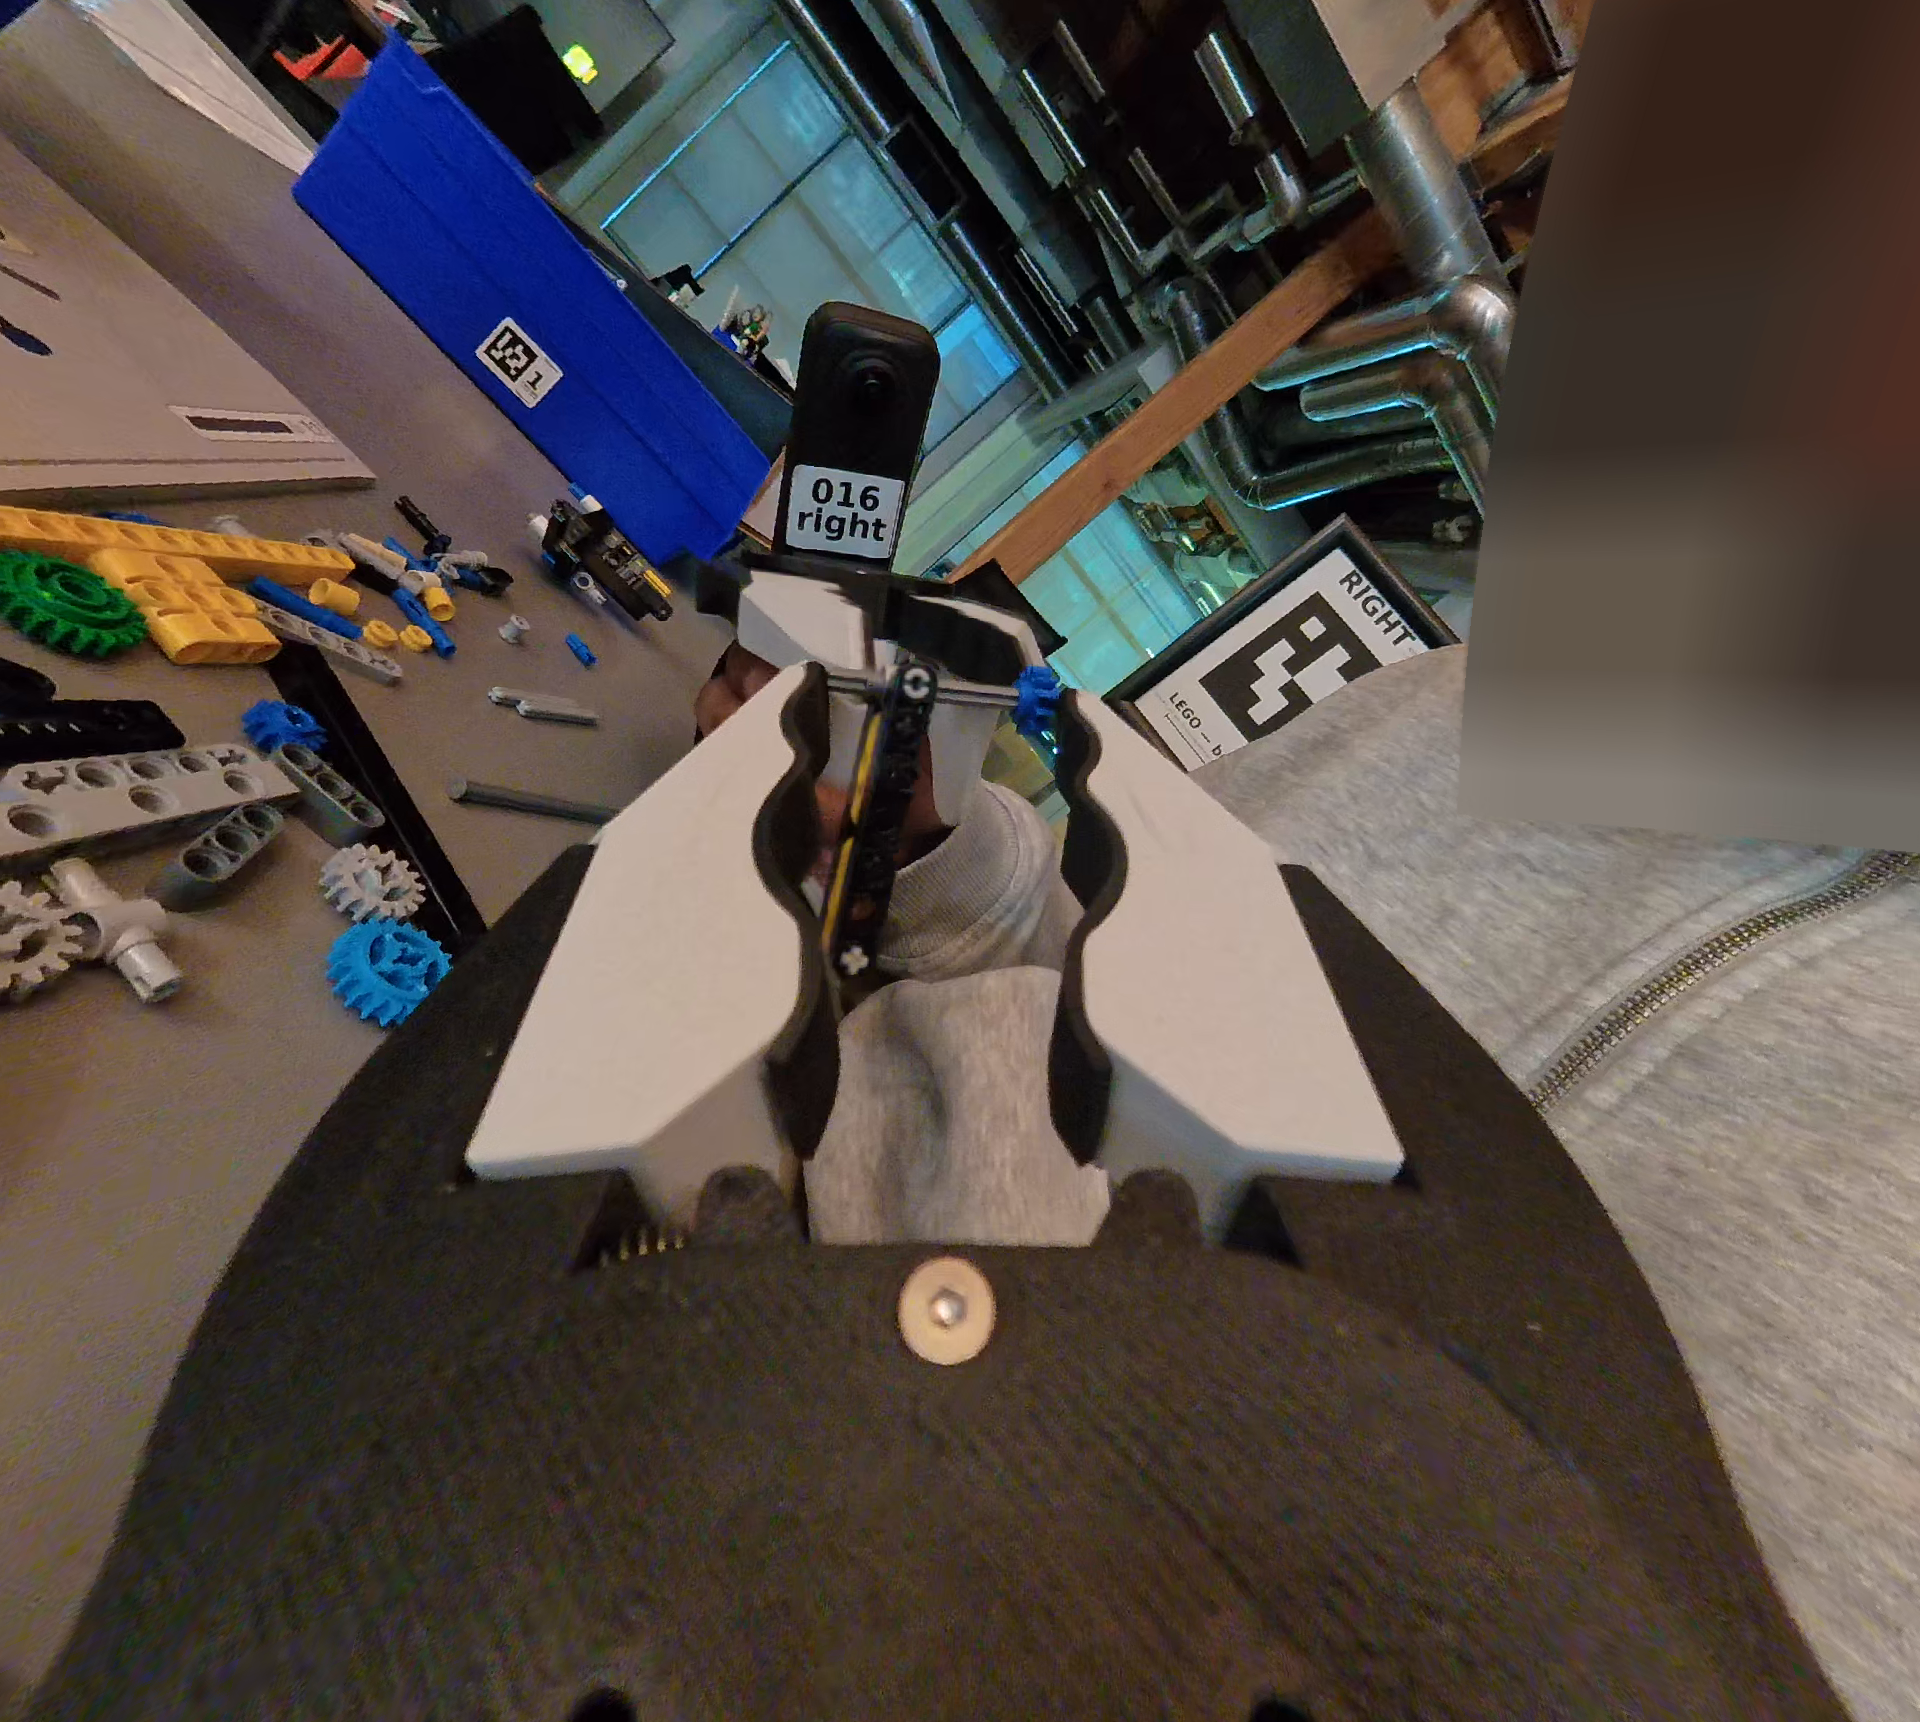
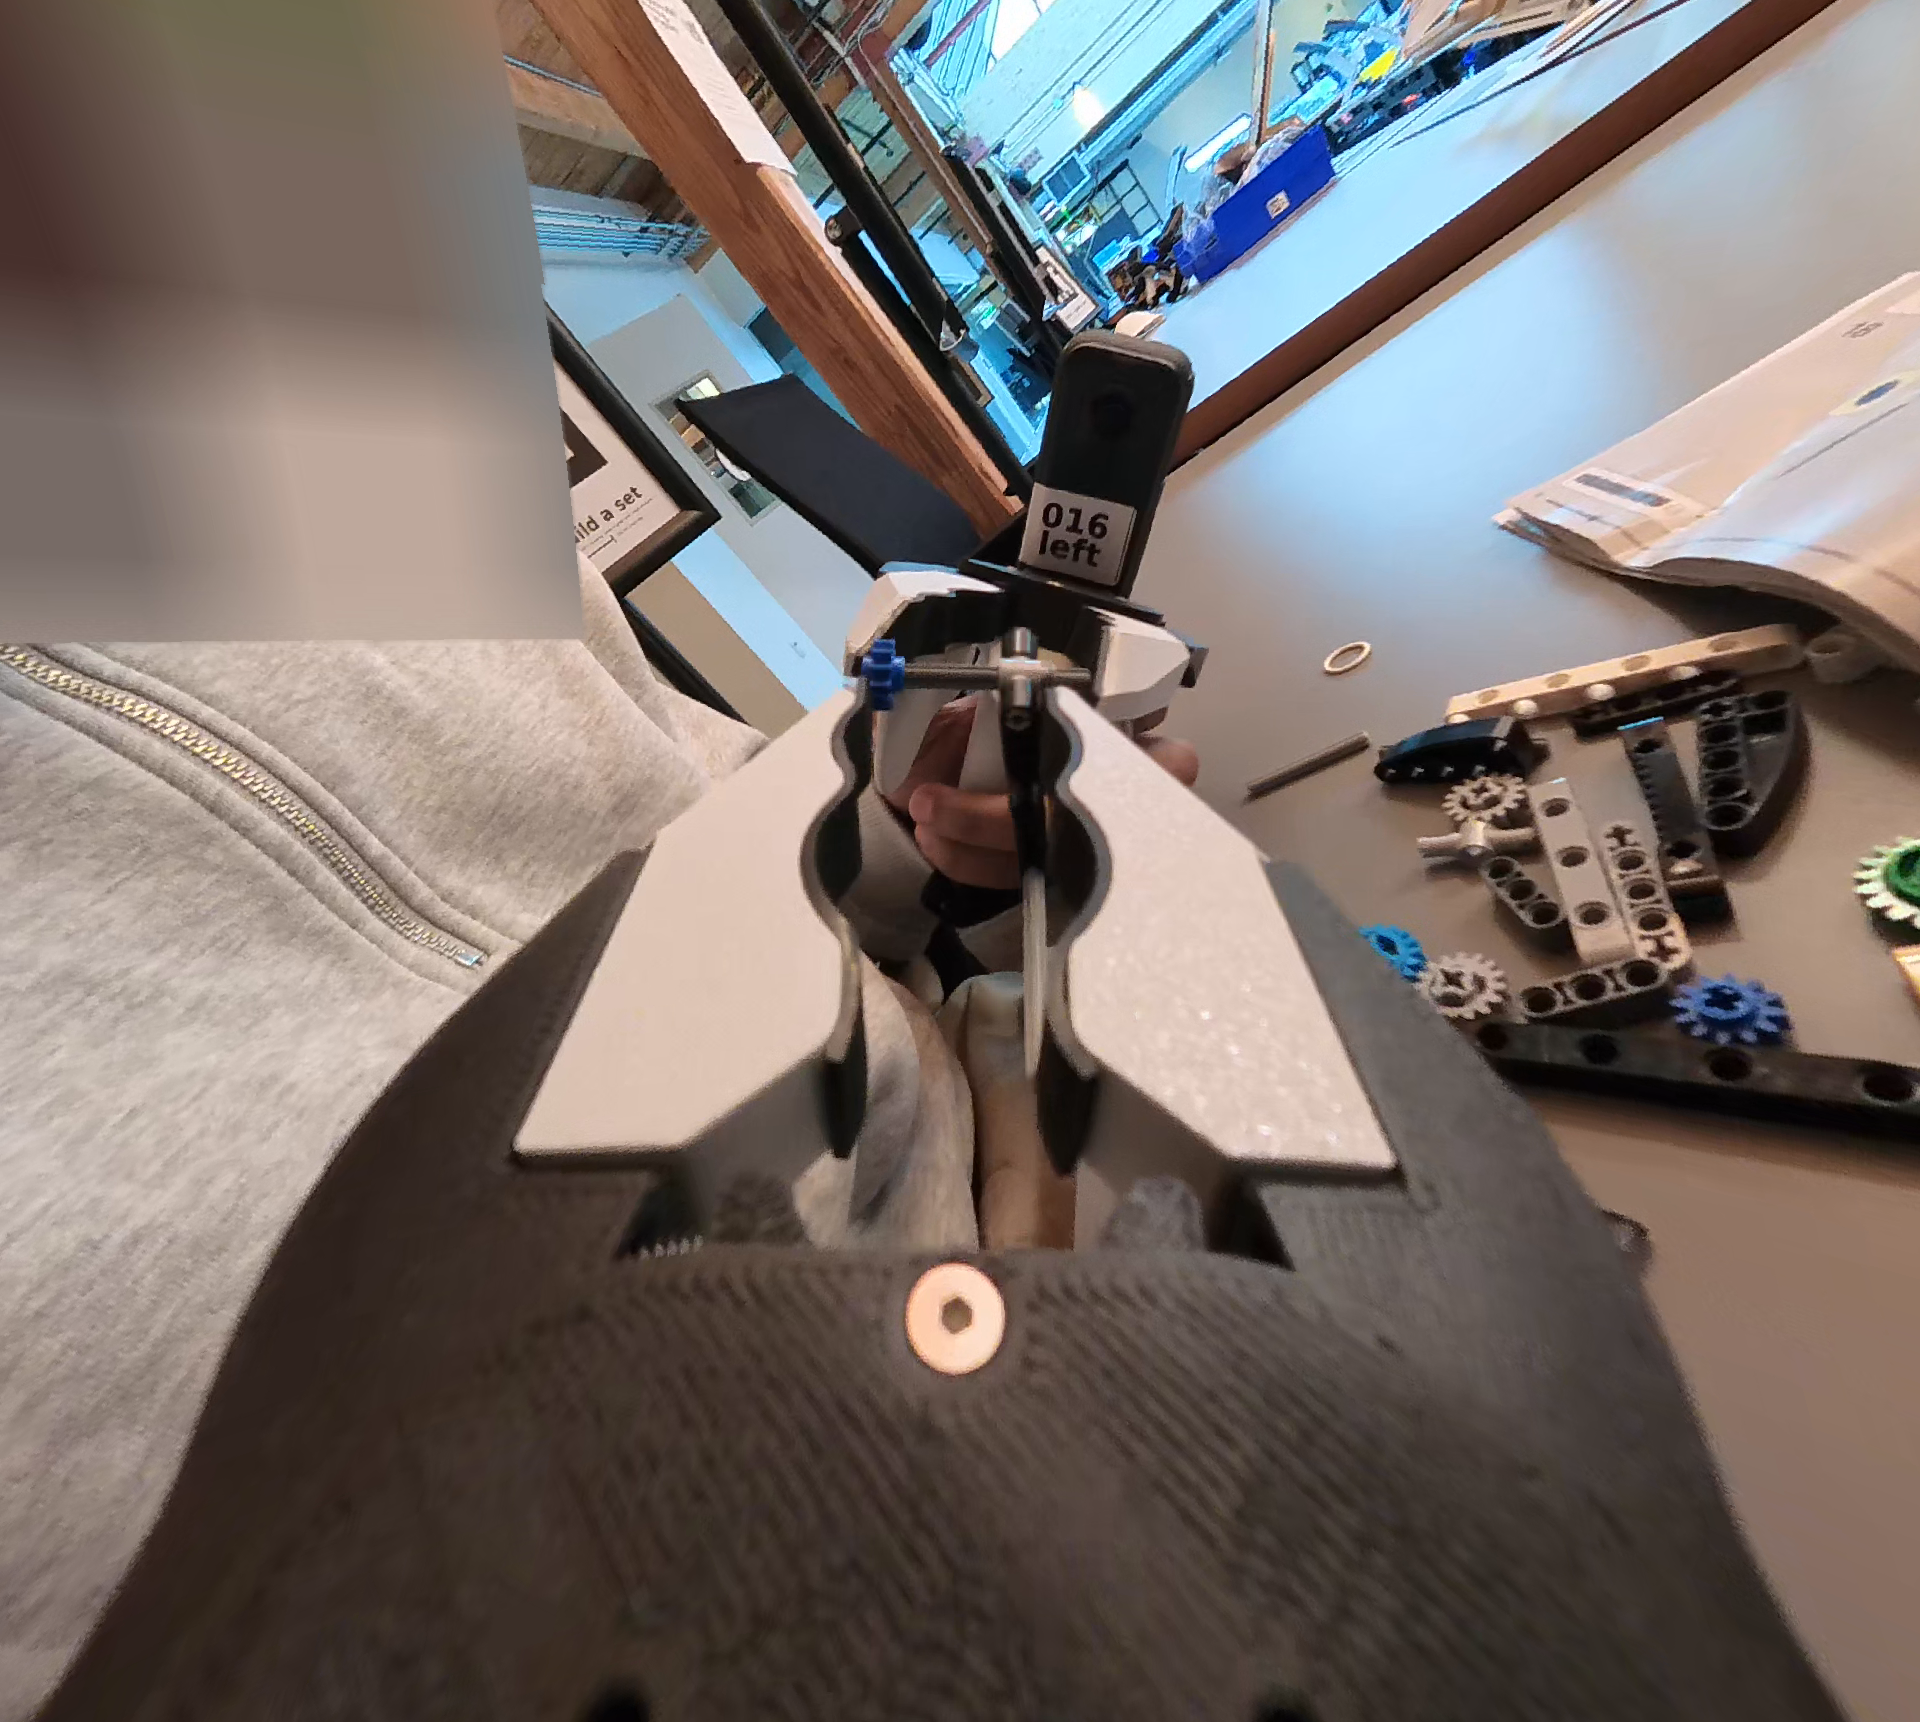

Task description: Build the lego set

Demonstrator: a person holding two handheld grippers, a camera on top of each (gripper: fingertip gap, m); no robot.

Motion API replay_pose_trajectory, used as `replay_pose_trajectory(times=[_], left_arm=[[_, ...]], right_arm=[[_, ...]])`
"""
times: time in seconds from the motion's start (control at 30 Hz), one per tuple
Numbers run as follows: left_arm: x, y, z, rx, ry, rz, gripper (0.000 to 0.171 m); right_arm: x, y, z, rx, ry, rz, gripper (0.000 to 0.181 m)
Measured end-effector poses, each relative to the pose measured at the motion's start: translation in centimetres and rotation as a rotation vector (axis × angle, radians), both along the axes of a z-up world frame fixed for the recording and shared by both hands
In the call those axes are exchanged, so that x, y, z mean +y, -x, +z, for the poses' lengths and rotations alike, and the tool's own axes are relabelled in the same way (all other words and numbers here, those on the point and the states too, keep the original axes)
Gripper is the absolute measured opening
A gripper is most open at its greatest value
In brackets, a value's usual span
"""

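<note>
Grey axle [image 2: 956, 680] with a small blue gear [image 2: 881, 660] at one end is seen crosswise between both grippers, raised above the table [image 2: 1558, 446]. A black beam [image 1: 883, 825], lengthwise, is clamped by the left gripper [image 1: 940, 737]. Whether the right gripper [image 2: 961, 722] is clamped cannot be told. Yellow beams [image 1: 177, 560] appear only in the left wrist view.

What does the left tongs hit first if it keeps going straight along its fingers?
Most likely the small assembly of black beam, thin axle and blue gear at the left tongs' tips, with the right tongs facing it just behind. Whether they already touch is unclear.
</note>
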State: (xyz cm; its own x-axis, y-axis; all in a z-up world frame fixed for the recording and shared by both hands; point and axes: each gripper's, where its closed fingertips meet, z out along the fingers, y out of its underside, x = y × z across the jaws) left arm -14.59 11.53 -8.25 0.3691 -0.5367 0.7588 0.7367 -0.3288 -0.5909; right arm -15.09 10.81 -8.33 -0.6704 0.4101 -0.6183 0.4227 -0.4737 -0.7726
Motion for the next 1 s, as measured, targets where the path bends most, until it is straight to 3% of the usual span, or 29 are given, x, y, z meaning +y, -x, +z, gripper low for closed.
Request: replay_pose_trajectory(times=[0.43,1.0], left_arm=[[0.11,0.11,-0.16,0.006,0.01,0.007,0.043],[0.02,0.03,-0.17,0.073,0.001,0.022,0.043]], right_arm=[[-0.01,-0.12,0.19,0.006,0.012,0.01,0.02],[0.02,-0.13,0.13,0.003,0.012,0.01,0.022]])
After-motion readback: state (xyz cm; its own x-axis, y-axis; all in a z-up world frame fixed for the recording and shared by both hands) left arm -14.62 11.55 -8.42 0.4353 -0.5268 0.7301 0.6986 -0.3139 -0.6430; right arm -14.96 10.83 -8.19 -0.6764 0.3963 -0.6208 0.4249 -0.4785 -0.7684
